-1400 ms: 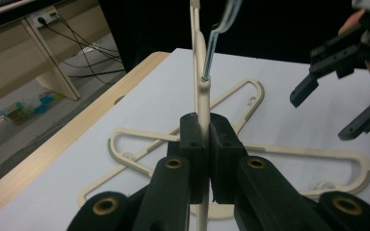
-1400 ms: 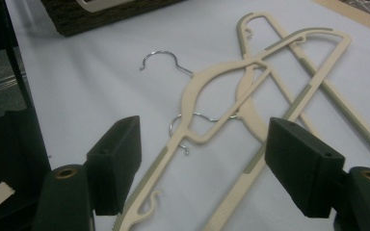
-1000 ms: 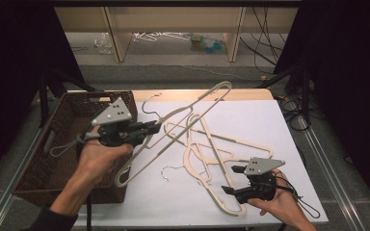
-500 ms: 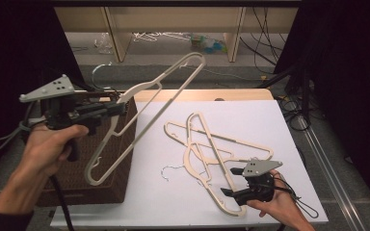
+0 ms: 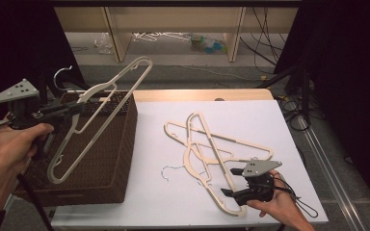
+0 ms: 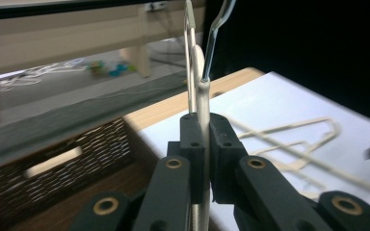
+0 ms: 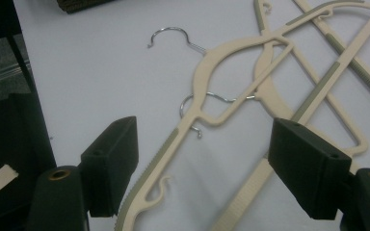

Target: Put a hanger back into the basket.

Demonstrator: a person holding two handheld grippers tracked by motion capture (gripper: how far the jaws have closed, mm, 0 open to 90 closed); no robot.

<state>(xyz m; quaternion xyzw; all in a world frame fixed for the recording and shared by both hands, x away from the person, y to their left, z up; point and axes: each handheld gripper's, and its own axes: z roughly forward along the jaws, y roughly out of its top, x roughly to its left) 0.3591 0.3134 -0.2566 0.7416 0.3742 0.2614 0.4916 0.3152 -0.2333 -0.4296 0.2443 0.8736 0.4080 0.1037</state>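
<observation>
Two pairs of tongs work a white bench strewn with cream plastic hangers. Left tongs, clamped tight, grip one lifted hanger near its neck and hold it in the air above the dark wicker basket at the bench's left edge; its steel hook curls up behind the basket's far side, and its long triangle slants from upper right down toward the person's left hand. Seen from the left gripper view, the two black pads press flat on the hanger's thin cream body, with the metal hook rising straight above them.

Right tongs stand wide apart, low over the near right part of the bench, holding nothing. From the right gripper view, the spread pads frame the shoulder of the nearest hanger lying on the bench without touching it.

Counted: one hanger in the air, and a tangled pile of hangers on the bench that looks like three, though the overlap makes the tally uncertain; two steel hooks show among them. One basket, two hands, two tongs.
</observation>
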